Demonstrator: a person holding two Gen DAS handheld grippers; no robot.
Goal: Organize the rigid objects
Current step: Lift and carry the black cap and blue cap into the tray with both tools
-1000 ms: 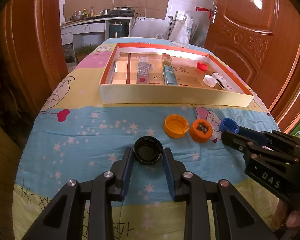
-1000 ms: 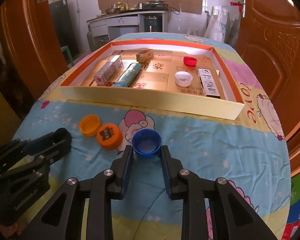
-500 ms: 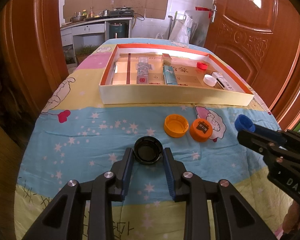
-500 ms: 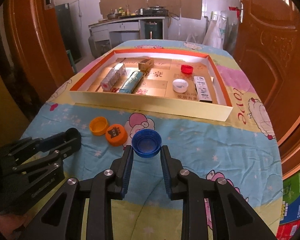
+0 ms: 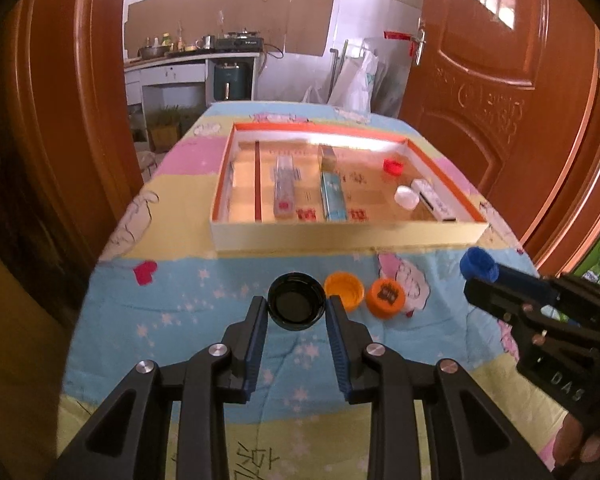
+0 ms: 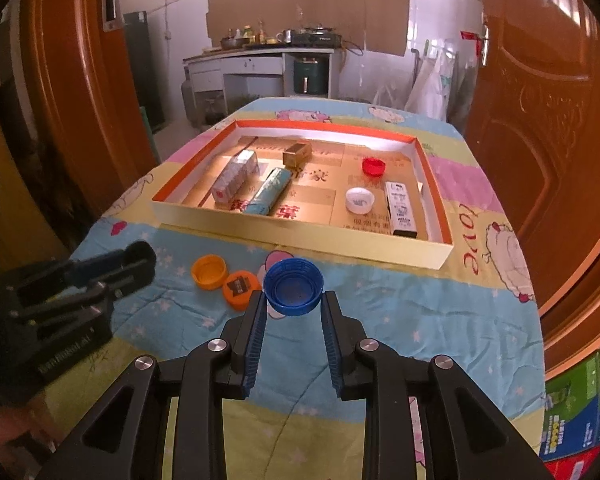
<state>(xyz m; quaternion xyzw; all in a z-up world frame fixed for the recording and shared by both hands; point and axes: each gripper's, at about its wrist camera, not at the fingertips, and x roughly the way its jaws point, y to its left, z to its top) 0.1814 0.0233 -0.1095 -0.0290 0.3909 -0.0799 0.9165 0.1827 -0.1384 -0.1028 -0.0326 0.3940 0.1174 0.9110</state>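
Left wrist view
Tray [image 5: 340, 240]: shallow cardboard box, orange rim; holds a clear long box [image 5: 284, 188], teal box [image 5: 334, 196], small brown box [image 5: 329, 158], red cap [image 5: 393, 167], white cap [image 5: 406, 197], white remote-like item [image 5: 436, 202].
Left hand-held gripper [image 5: 297, 312]: pinching black cap [image 5: 296, 306], open side up, raised off the cloth.
Right hand-held gripper [image 5: 478, 270]: at right edge, clamped on blue cap [image 5: 477, 264], short of the tray's near right corner.
Surface [image 5: 180, 304]: cartoon-print cloth; yellow-orange cap [image 5: 343, 286] and orange cap [image 5: 385, 297] lying side by side, near the tray's front wall.

Right wrist view
Tray [image 6: 300, 236]: same contents; red cap [image 6: 373, 166], white cap [image 6: 359, 200].
Right hand-held gripper [image 6: 293, 306]: pinching blue cap [image 6: 293, 286], open side up.
Left hand-held gripper [image 6: 140, 258]: at left, gripping black cap [image 6: 140, 251].
Surface [image 6: 400, 312]: yellow-orange cap [image 6: 209, 271] and orange cap [image 6: 240, 290], touching or nearly so.
Room: wooden doors [image 6: 540, 120] either side; kitchen counter [image 6: 260, 54] with pots at back.
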